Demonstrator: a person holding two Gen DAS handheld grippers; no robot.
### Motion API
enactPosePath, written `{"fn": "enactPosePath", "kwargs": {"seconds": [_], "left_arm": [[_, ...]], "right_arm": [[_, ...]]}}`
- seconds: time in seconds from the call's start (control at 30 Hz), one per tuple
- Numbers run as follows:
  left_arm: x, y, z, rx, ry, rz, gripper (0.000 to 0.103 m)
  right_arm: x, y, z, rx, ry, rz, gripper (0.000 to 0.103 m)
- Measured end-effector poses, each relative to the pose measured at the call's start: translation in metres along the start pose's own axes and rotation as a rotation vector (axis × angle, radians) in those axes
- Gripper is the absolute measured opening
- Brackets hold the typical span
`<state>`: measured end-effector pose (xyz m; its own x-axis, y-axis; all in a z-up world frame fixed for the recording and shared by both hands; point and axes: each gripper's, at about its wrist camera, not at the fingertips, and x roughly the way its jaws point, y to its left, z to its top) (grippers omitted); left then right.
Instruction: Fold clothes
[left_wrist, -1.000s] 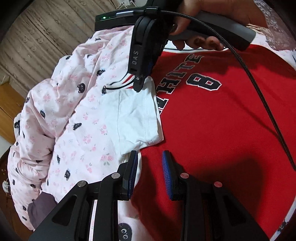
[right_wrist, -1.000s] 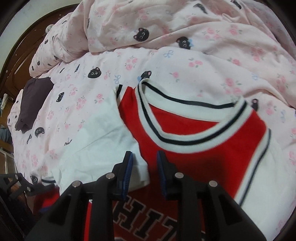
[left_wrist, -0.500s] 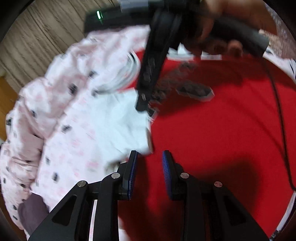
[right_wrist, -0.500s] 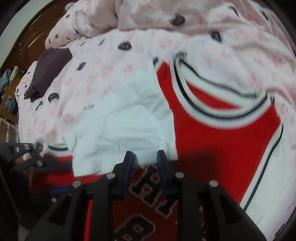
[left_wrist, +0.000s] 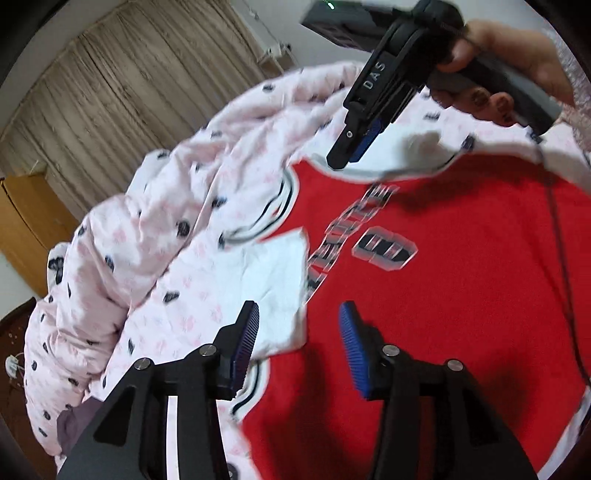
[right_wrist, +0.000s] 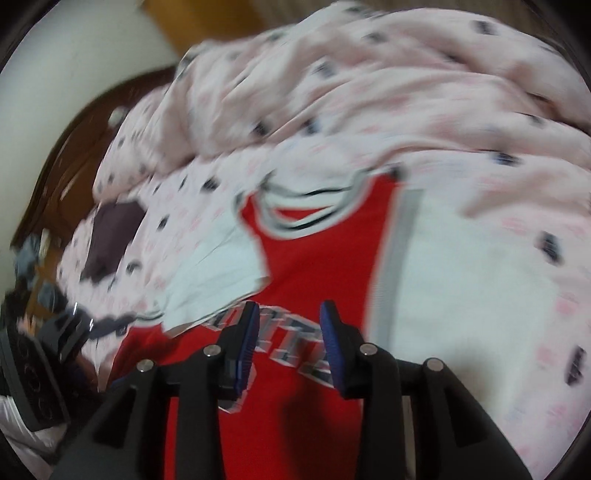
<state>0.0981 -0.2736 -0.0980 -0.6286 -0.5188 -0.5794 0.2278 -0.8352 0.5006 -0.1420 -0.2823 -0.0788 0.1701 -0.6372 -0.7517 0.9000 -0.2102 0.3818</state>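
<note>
Red basketball jersey (left_wrist: 424, 295) lies flat below both opening, empty grippers; its folded white sleeve (left_wrist: 273, 284) sits nearest the left gripper (left_wrist: 297, 345), right gripper (right_wrist: 288, 338) above the lettering.

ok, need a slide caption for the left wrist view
Left gripper opening, empty, above a red jersey with one white sleeve folded in, on a pink quilt; right gripper raised beyond.

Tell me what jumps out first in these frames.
A red jersey with white trim lies spread flat on a pink patterned quilt, one white sleeve folded in over its lettering. Both tongs, left and right, hover above it, opening, with nothing between the jaws.
</note>
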Motion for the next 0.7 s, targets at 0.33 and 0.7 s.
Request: {"fn": "enactPosePath", "kwargs": {"seconds": [0.33, 0.7], "left_arm": [[0.006, -0.060, 0.056, 0.075, -0.045, 0.006, 0.055], [0.049, -0.122, 0.124, 0.207, -0.074, 0.075, 0.060]], "right_arm": [[-0.067, -0.101, -0.020, 0.246, -0.140, -0.038, 0.055], [-0.072, -0.147, -0.033, 0.344, -0.084, -0.006, 0.065]]}}
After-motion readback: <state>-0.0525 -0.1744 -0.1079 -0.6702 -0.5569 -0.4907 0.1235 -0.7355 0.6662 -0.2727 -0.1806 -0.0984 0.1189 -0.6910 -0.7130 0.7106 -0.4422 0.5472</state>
